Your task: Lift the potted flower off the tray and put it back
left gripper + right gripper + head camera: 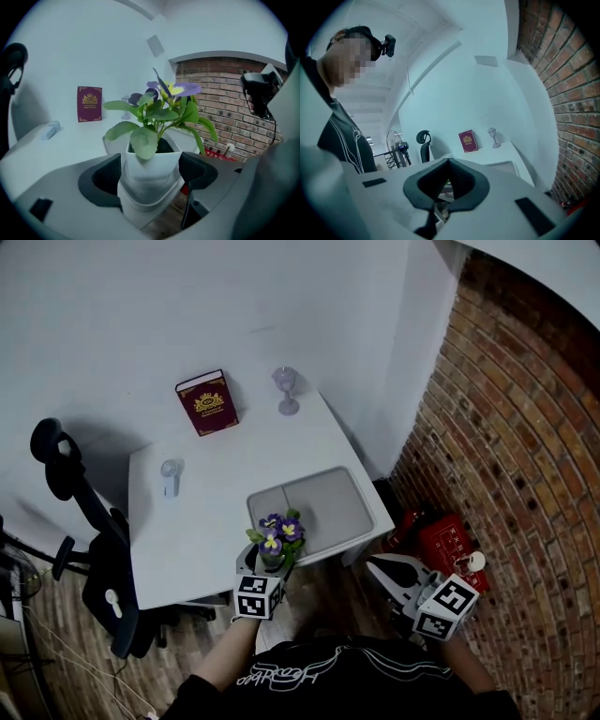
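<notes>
Hiding potted flower's (277, 534) base: left gripper's (266, 568) clamped jaws.

This is a small office or study corner. A white desk (192, 535) with a red book (207, 402) stands ahead of the left gripper (270, 563), a black swivel chair (105, 582) to that gripper's left. A bare brick wall (525, 427) rises beyond the right gripper (375, 564).

white-potted purple-and-yellow flower (273, 542) ×1 | flat grey rectangular tray (330, 507) ×1 | dark-red gold-crested book (207, 402) ×1 | clear stemmed glass (286, 390) ×1 | small pale object (170, 476) ×1 | white table (202, 521) ×1 | black office chair (98, 559) ×1 | grey two-jaw grippers ×2: left gripper (271, 562), right gripper (377, 565)
</notes>
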{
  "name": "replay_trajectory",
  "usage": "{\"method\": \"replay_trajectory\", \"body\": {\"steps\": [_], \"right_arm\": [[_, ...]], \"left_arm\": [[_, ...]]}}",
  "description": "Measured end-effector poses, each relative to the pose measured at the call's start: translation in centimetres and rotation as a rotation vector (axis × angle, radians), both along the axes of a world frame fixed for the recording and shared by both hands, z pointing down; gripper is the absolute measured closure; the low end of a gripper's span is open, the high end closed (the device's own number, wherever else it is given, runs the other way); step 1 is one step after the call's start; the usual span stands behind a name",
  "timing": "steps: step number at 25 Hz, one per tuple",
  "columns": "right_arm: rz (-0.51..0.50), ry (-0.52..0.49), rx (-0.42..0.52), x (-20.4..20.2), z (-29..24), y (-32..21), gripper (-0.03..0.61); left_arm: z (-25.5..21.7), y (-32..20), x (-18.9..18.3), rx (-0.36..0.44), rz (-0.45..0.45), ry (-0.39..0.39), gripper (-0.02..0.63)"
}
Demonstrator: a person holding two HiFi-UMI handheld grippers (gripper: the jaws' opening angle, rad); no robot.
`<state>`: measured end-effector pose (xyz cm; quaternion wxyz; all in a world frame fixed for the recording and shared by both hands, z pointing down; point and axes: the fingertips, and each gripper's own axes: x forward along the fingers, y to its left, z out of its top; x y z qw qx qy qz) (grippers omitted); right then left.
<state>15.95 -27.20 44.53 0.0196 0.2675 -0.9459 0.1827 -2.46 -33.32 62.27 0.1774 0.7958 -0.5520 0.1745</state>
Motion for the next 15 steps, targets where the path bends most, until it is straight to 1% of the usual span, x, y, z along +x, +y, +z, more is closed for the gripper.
{"method": "replay_trajectory", "body": {"steps": [4,6,10,15], "right_arm": [[-0.023,0.017,0.003,-0.2,0.3,-0.1,0.575],[-0.031,0.026,0.008,-0.4,0.5,-0.2,0.575],[-0.038,0.029,0.002,-0.5,0.8,-0.7,0.575],[-0.036,0.031,-0.011,-0.7,1.3,-1.1,0.575]], "left_arm": [[0.3,-0.1,0.4,-0.008,0.011,-0.005,0.236],[0.4,0.0,0.4,-0.007,0.02,-0.012,0.264],[0.3,-0.1,0.1,-0.009,0.023,-0.023,0.268],[-0.2,-0.5,0.0,-0.002,0.022,-0.006,0.27]]}}
